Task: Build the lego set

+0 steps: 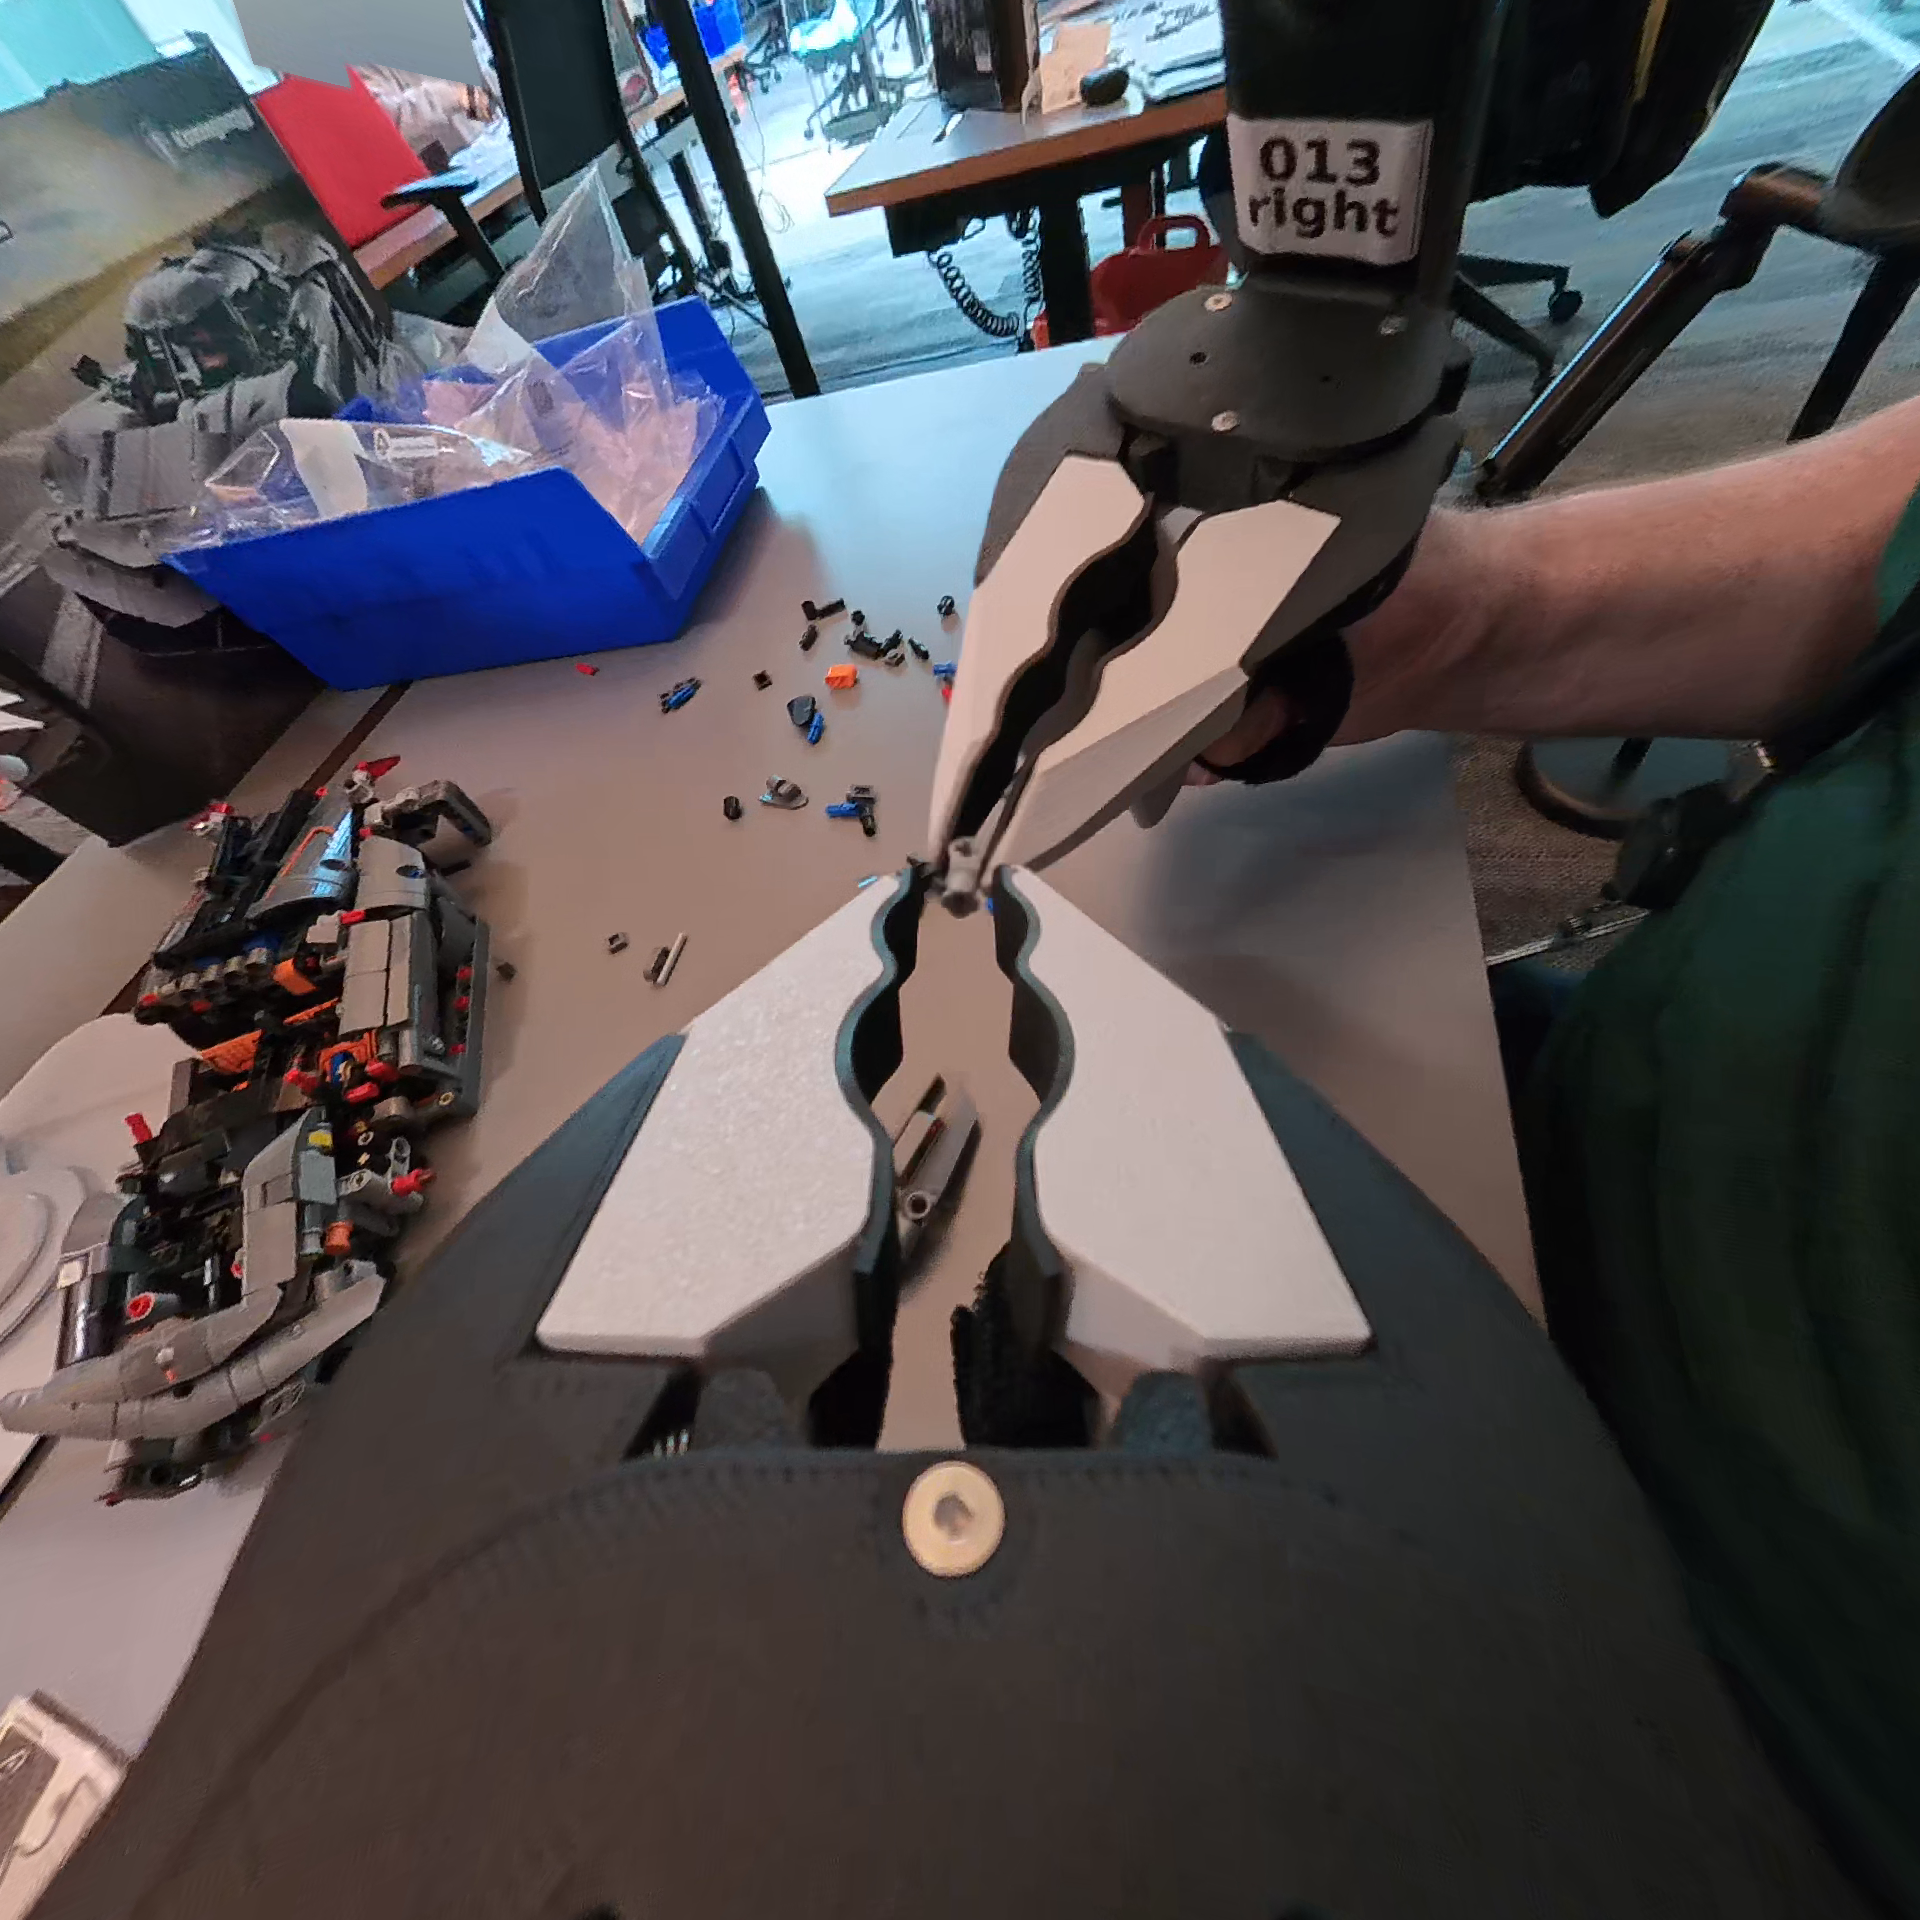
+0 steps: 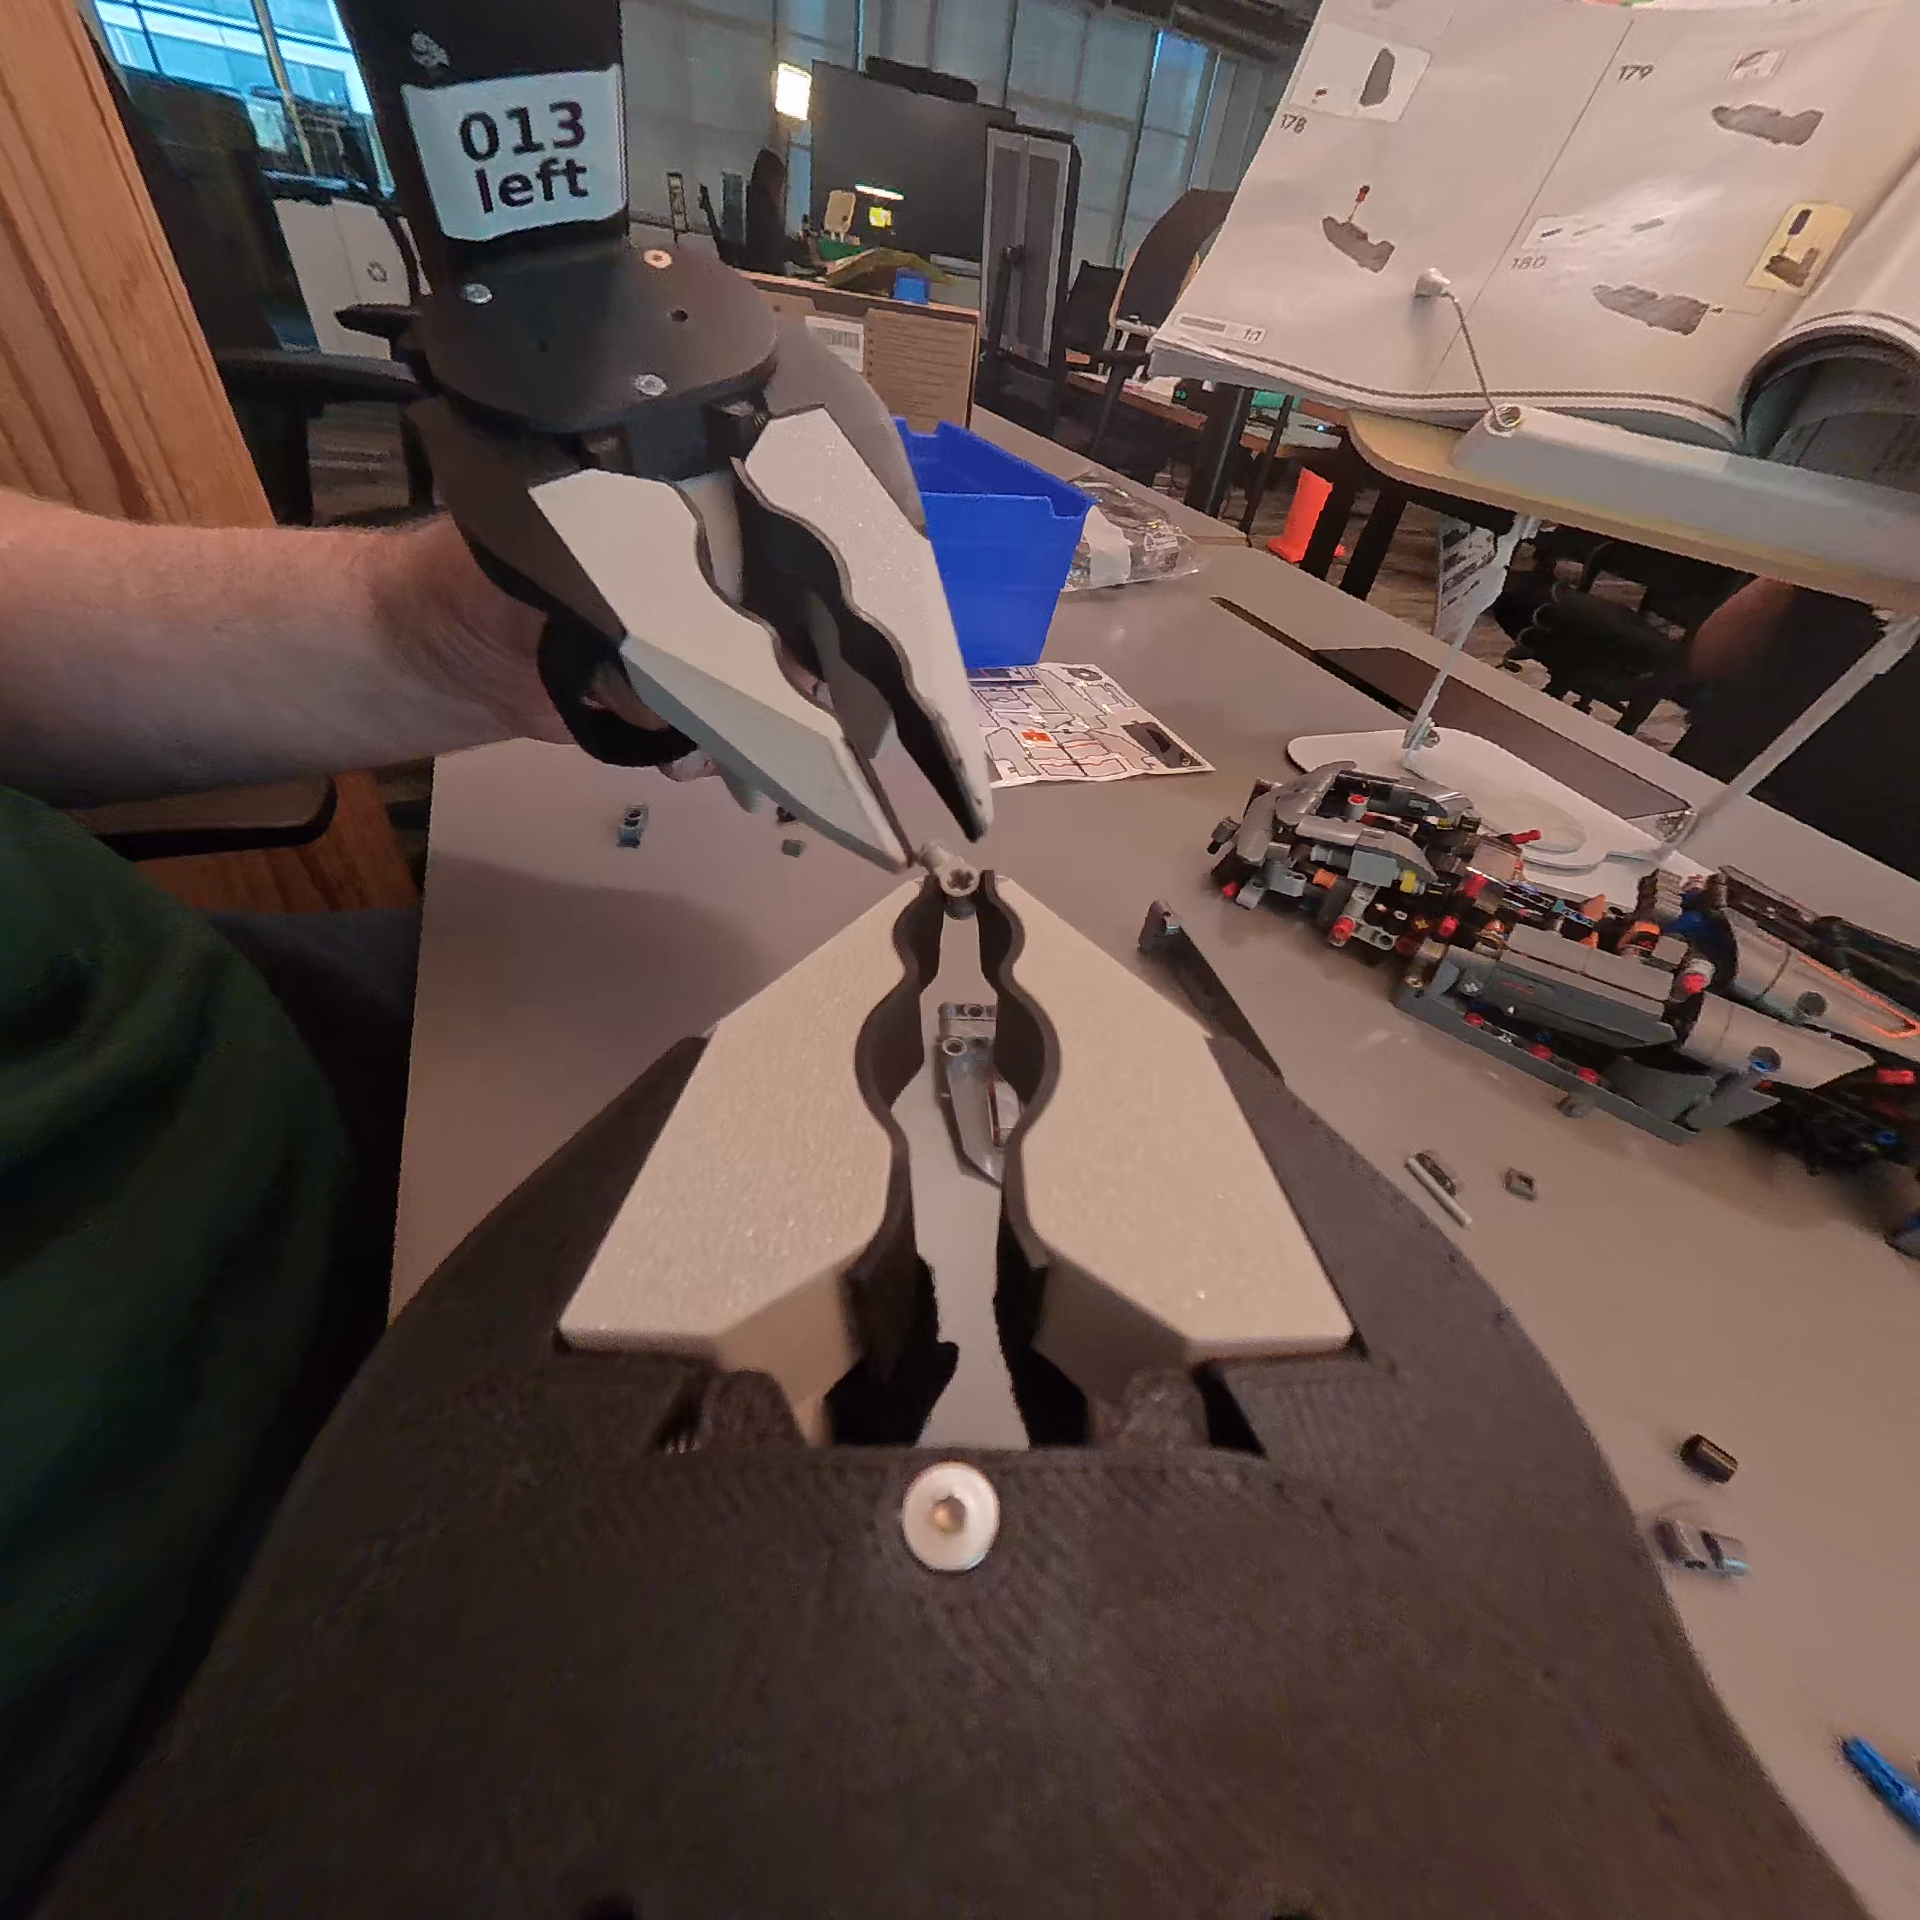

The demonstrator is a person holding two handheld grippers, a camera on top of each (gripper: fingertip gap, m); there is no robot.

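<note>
Tip to tip above grey table [image 1: 1247,987]: left gripper [image 1: 956,883] and right gripper [image 2: 961,894], both pinching one small grey connector piece [image 2: 958,883]. Half-built grey-orange Lego model [image 2: 1558,956] on table, well apart. Loose pieces [image 1: 831,665] near blue bin [image 1: 499,561].

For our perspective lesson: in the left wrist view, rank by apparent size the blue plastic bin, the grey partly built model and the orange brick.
1. Blue plastic bin and grey partly built model: too alike to rank.
2. Orange brick, smallest.
</note>
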